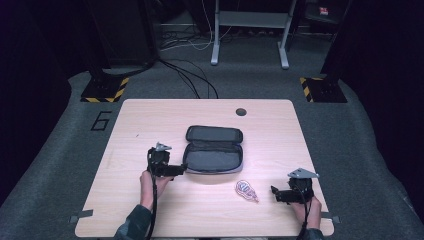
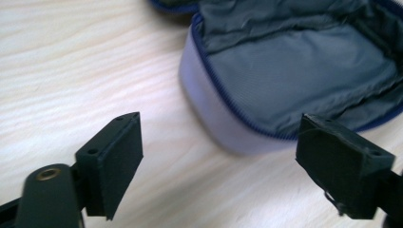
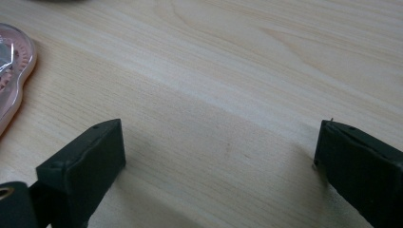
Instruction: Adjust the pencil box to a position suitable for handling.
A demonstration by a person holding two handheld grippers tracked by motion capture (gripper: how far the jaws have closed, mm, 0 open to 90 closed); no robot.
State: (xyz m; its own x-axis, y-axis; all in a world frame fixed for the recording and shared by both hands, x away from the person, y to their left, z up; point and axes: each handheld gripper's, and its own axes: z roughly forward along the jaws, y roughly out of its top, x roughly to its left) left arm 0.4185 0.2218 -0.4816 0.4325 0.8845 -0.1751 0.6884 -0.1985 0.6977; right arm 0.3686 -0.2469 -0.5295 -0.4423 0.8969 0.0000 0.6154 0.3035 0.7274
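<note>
Zipper case (image 1: 214, 149) lies unzipped and spread flat near the middle of the surface (image 1: 150, 120), its grey lining facing up (blue zip along the rim). Your left hand-held gripper (image 1: 181, 170) sits at the case's left near corner, jaws spread wide, empty. Your right hand-held gripper (image 1: 274, 193) rests near the right near corner, jaws likewise parted, just beside a small pink sticker-like packet (image 1: 246, 190).
</note>
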